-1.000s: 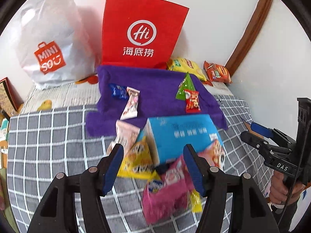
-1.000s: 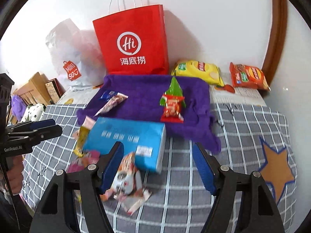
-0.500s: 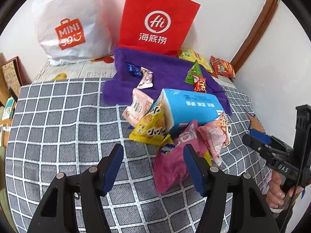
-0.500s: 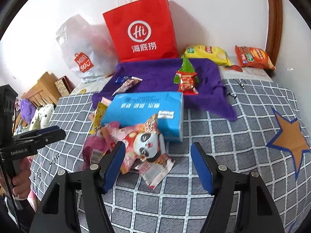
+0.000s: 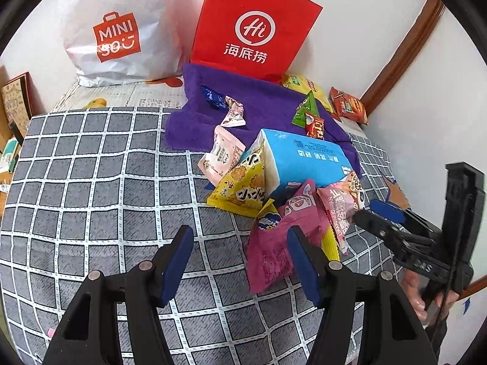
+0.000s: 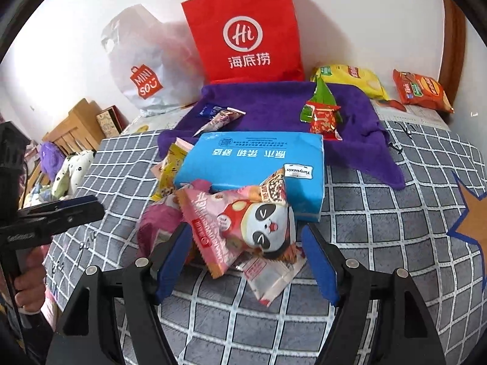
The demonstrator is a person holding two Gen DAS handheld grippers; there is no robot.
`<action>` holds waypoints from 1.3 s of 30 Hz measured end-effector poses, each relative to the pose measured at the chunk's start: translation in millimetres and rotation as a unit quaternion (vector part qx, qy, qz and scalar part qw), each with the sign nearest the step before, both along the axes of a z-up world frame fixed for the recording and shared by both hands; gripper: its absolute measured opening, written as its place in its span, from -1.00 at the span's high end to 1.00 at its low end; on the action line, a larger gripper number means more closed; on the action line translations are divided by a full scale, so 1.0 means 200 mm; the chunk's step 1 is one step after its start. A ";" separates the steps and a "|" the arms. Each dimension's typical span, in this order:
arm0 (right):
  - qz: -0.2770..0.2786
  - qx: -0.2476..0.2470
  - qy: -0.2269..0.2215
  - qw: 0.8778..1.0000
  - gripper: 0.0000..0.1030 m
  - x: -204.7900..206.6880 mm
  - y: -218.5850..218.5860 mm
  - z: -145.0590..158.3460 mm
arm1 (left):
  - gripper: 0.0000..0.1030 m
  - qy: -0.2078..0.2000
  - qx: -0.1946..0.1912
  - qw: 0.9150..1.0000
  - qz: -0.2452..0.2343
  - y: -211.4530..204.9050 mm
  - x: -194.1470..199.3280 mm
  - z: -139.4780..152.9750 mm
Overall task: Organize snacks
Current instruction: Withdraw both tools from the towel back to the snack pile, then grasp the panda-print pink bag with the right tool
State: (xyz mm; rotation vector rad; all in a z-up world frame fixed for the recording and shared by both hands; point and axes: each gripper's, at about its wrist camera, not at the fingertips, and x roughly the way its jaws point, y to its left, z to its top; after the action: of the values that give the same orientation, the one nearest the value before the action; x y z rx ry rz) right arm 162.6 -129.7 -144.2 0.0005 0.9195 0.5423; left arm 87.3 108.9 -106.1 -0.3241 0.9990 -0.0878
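Snacks in crinkly foil packets lie heaped against the glossy blue box on the checked fleece cover. Right gripper is opening, its jaws astride the pink panda packet without pressing it. Left gripper gapes over bare cover beside the magenta packet. Only the right view shows the wooden crate left of the box.

Counts: 1 blue tissue box. 2 bags at the wall: 1 red paper bag, 1 white plastic bag. 1 purple towel. 4 snack packets on the towel, 2 by the wall, upper right. Piled packets beside the box: at least 5, overlapping.
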 end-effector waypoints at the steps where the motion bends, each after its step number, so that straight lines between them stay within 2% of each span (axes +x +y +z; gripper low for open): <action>1: 0.000 0.004 0.007 1.000 -0.43 0.02 0.00 -0.01 | -0.19 0.000 0.000 1.000 -0.001 0.00 0.00 0.00; 15: 0.019 -0.006 0.035 0.999 -0.45 0.10 0.09 -0.12 | -0.19 0.007 -0.018 1.000 -0.007 0.03 0.00 -0.05; 23: 0.022 0.009 0.047 0.999 -0.46 0.13 0.12 -0.15 | -0.19 0.011 -0.023 1.000 -0.017 0.01 0.02 -0.07; 30: 0.028 0.005 0.034 0.999 -0.27 0.10 0.12 -0.12 | -0.19 0.016 -0.028 0.999 -0.018 0.04 0.03 -0.10; 35: 0.025 0.030 0.034 0.999 -0.17 0.06 0.08 -0.08 | -0.19 0.017 -0.032 0.999 -0.017 0.06 0.03 -0.11; 39: 0.020 0.047 0.025 0.998 -0.16 0.04 0.04 -0.03 | -0.19 0.017 -0.033 0.999 -0.016 0.06 0.04 -0.12</action>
State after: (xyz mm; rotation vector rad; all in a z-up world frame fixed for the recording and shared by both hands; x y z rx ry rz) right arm 169.9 -121.4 -150.5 0.0801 0.9431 0.6242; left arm 95.4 121.3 -130.4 -0.3704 1.0365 -0.1453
